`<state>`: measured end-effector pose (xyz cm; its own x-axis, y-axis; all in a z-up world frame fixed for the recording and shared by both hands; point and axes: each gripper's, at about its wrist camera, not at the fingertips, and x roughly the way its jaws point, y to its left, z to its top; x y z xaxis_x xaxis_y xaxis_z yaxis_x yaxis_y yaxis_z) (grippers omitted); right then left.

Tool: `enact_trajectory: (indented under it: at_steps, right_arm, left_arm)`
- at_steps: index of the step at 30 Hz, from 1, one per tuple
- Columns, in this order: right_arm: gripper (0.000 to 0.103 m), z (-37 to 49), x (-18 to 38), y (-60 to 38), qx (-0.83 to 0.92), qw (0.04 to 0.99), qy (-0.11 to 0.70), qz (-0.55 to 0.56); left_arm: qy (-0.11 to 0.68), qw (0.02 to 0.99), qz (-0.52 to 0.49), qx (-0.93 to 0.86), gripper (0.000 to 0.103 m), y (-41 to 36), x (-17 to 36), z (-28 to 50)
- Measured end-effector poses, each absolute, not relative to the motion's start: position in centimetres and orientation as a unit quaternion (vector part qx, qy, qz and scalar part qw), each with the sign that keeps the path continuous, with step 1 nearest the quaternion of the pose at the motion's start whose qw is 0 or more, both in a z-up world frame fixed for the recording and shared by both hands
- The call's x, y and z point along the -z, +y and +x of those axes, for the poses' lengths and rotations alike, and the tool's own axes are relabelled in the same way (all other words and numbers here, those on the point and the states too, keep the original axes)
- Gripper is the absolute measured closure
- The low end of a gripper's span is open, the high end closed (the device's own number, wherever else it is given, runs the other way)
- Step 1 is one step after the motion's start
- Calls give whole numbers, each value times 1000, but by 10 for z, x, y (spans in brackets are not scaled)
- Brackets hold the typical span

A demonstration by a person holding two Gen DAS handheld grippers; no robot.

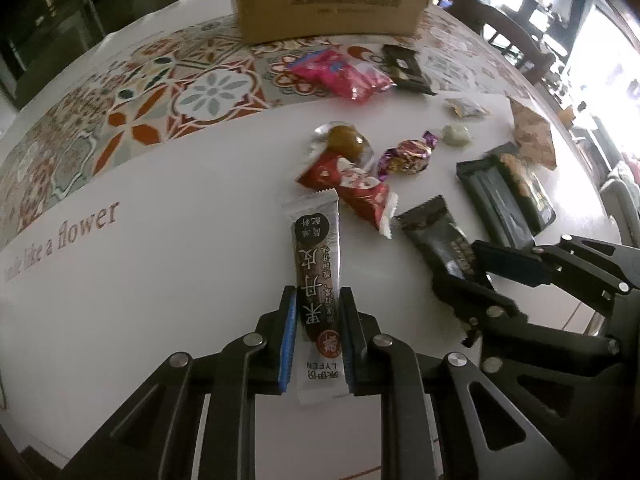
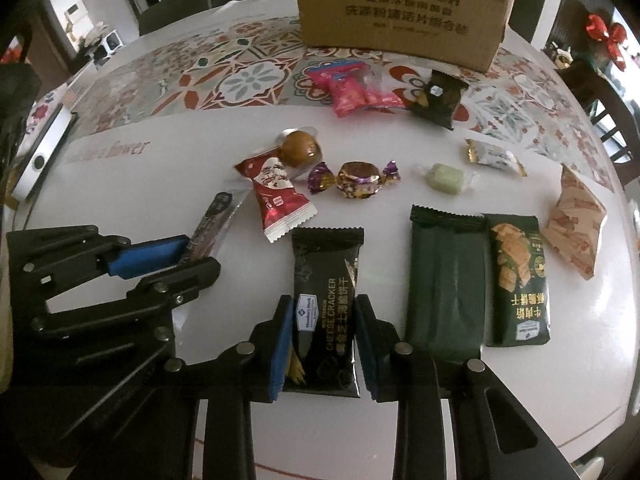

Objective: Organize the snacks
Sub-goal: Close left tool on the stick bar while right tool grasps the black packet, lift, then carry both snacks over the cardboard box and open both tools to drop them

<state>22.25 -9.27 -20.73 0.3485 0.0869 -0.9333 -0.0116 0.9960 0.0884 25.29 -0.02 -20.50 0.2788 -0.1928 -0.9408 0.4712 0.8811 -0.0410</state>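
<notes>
My left gripper (image 1: pixel 318 300) is shut on a long brown fruit-leather stick (image 1: pixel 316 264) with white ends, low over the table; it also shows in the right wrist view (image 2: pixel 196 252), holding the stick (image 2: pixel 212 216). My right gripper (image 2: pixel 322 308) is shut on a black cheese cracker packet (image 2: pixel 326 304); in the left wrist view that gripper (image 1: pixel 476 272) grips the packet (image 1: pixel 436 232). Loose snacks lie ahead: a red packet (image 2: pixel 276 196), a purple candy (image 2: pixel 358 178), a brown ball (image 2: pixel 300 148), a pale green candy (image 2: pixel 442 176).
A cardboard box (image 2: pixel 400 8) stands at the table's far side. Pink packets (image 2: pixel 356 88) and a dark packet (image 2: pixel 440 96) lie near it. Two green packets (image 2: pixel 444 280) and a beige wrapper (image 2: pixel 576 220) lie at right. A white device (image 2: pixel 44 152) lies at the left edge.
</notes>
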Motion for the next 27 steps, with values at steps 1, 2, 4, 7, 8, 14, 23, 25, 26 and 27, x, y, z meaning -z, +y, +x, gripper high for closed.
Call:
enact_trajectory:
  at_steps: [1,2,4,7,8,14,23,25,26,27]
  right_arm:
    - [72,222,205,-93,-32,821,569,33]
    - [72,221,204,-93,-33,822,568,31]
    - [72,219,199,-93,-32,826,562,24]
    - [72,218,186,-95,-29,839,543,13]
    - [72,218,182,-96,-29,843,537,12]
    - [72,226,158,-104,-29,863,505,6]
    - [72,246,104,-134,-16,901,434,14]
    - [72,250,91,-140,-17,908,418,16]
    - [72,252,86,-142,-19,911,412,17]
    - [72,256,79,-146,-19,913,406,19]
  left_arm:
    - [558,794,122,208,83,2,201,251]
    - [554,798,123,205,83,3,198,251]
    - [541,807,124,200,83,5,189,248]
    - [516,825,129,192,83,3,174,245]
    - [510,829,129,191,83,3,170,246]
    - [481,849,125,181,83,-3,144,255]
    - [413,889,99,171,83,-20,80,277]
    - [394,897,93,176,83,-25,63,281]
    - [389,900,88,178,83,-27,57,284]
    - [383,902,82,180,83,-29,49,288]
